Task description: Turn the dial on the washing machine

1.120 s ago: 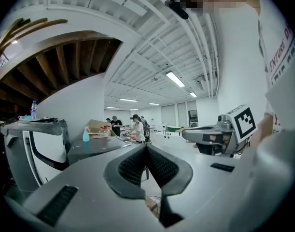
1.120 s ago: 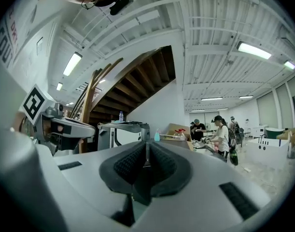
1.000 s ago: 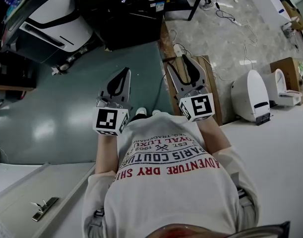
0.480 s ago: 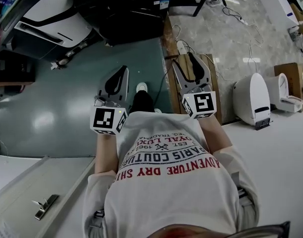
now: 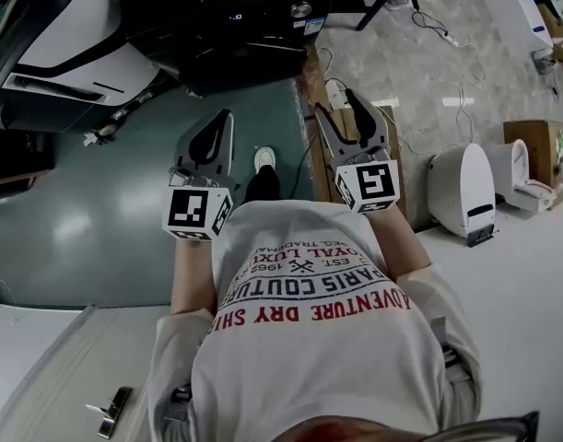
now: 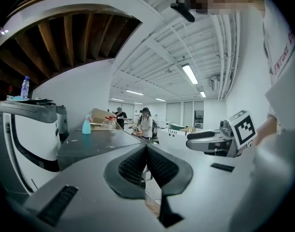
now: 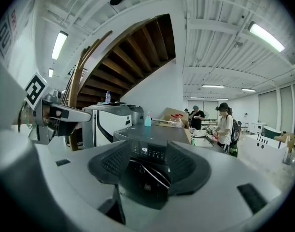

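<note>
While washing machine (image 5: 253,35) stands well apart, upper centre, approach seems underway: right tongs (image 7: 147,153) wide, just opened, empty; left tongs (image 6: 146,146) closed, empty. Next: reach dial (image 5: 302,9), straddle it.

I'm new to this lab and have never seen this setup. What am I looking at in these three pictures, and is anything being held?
There is no robot here: a person holds a two-jaw gripper in each hand. The head view looks down from a camera on their head. The other two pictures come from cameras riding on the grippers. The left gripper is shut and empty. On the right gripper the jaws have just been opening, with nothing between them. A dark washing machine stands ahead of them, not yet touched. Nothing is held.
</note>
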A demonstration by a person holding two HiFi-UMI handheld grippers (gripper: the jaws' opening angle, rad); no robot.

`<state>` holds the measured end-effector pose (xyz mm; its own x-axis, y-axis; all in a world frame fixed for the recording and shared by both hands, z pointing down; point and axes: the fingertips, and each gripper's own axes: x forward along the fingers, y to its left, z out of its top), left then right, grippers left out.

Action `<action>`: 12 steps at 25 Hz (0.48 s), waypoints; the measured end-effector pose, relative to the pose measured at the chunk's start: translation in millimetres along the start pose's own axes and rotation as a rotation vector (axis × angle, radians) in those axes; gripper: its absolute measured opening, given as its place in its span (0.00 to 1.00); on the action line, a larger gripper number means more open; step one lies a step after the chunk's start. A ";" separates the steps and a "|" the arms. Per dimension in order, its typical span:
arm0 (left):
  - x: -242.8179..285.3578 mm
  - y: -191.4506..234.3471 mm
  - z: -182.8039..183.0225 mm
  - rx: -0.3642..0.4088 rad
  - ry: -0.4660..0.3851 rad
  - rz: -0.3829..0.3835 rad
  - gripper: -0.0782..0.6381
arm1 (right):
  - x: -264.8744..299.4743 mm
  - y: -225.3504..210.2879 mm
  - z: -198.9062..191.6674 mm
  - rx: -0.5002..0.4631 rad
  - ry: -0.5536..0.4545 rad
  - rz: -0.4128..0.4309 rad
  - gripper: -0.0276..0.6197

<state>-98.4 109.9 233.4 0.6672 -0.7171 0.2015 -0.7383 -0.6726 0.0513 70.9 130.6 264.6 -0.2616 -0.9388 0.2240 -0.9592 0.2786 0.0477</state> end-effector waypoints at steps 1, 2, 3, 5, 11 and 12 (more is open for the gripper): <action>12.4 11.2 2.2 0.006 0.003 -0.006 0.13 | 15.1 -3.6 2.4 0.004 0.008 -0.001 0.40; 24.5 21.9 4.4 0.011 0.005 -0.012 0.13 | 29.7 -7.4 4.4 0.010 0.017 -0.004 0.40; 36.5 32.2 7.0 0.016 0.006 -0.017 0.13 | 43.8 -11.9 5.9 0.013 0.027 -0.010 0.40; 59.7 51.0 11.9 0.023 0.005 -0.022 0.13 | 70.5 -23.1 7.7 0.011 0.047 -0.029 0.40; 112.1 93.6 2.8 -0.006 0.044 -0.020 0.13 | 133.4 -49.2 -1.6 -0.024 0.113 -0.048 0.40; 118.5 98.8 -1.0 -0.018 0.053 -0.013 0.13 | 141.4 -51.6 -5.7 -0.034 0.127 -0.041 0.40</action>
<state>-92.4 -41.3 263.3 0.6710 -0.6972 0.2524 -0.7315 -0.6781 0.0717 84.1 -15.4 299.4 -0.2048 -0.9169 0.3425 -0.9640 0.2496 0.0918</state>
